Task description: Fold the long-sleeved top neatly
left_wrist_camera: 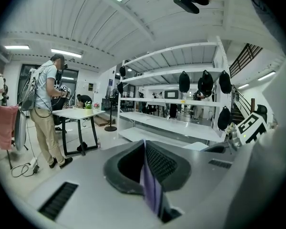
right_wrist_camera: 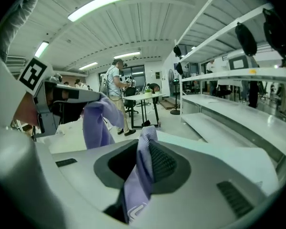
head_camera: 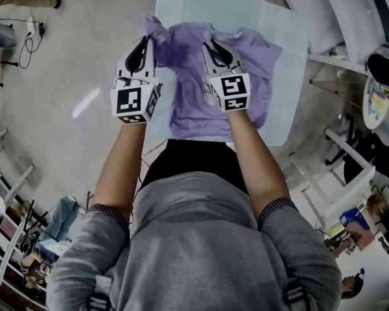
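A purple long-sleeved top (head_camera: pixel 188 102) lies spread on a pale table (head_camera: pixel 285 57) in the head view. Its upper part is bunched and lifted by both grippers. My left gripper (head_camera: pixel 145 40) is at the top's far left corner, shut on a thin fold of the purple top (left_wrist_camera: pixel 151 187). My right gripper (head_camera: pixel 210 43) is over the middle of the garment's far edge, shut on a thicker fold of the top (right_wrist_camera: pixel 139 175). In the right gripper view the left gripper (right_wrist_camera: pixel 62 99) shows at the left with cloth (right_wrist_camera: pixel 96 123) hanging from it.
White shelving (left_wrist_camera: pixel 181 123) runs along the far side of the table. A person (left_wrist_camera: pixel 45 113) stands by a small desk (left_wrist_camera: pixel 81 112) further off. Chairs and clutter (head_camera: pixel 350 154) sit on the floor to the right, racks (head_camera: pixel 13 193) to the left.
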`<state>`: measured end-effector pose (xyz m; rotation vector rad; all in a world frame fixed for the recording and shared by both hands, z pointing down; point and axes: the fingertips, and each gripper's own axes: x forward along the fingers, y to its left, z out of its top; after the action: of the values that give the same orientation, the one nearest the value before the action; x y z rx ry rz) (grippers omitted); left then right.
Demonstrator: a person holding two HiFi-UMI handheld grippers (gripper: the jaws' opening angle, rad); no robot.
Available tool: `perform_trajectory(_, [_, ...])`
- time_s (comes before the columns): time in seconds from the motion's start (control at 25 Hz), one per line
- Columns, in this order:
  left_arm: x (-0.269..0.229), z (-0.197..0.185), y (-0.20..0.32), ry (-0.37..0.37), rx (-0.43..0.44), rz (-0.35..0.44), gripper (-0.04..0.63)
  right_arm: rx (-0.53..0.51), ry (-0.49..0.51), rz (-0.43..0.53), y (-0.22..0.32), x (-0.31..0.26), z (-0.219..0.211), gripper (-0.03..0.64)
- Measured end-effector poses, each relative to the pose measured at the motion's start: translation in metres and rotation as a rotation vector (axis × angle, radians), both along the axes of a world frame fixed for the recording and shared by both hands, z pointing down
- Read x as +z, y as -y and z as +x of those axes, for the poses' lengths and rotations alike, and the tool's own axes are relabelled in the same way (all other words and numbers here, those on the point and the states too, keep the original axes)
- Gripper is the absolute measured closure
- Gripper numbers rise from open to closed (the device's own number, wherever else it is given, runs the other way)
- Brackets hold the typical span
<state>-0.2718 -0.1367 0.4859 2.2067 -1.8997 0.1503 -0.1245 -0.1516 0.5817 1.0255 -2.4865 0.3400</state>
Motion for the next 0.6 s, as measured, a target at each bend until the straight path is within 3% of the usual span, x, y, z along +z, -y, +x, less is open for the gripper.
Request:
perform_trajectory(0.36, [0.007,0.002,0.004,0.002,0.015,0.0,0.571,-0.118,-0.121,-0.097,-0.015,0.065,-0.031,0.477])
perform_trajectory(0.6, [0.009,0.0,0.003,0.013,0.034,0.003,0.571,-0.19,-0.144,-0.157,-0.034,0.08,-0.038,0.352])
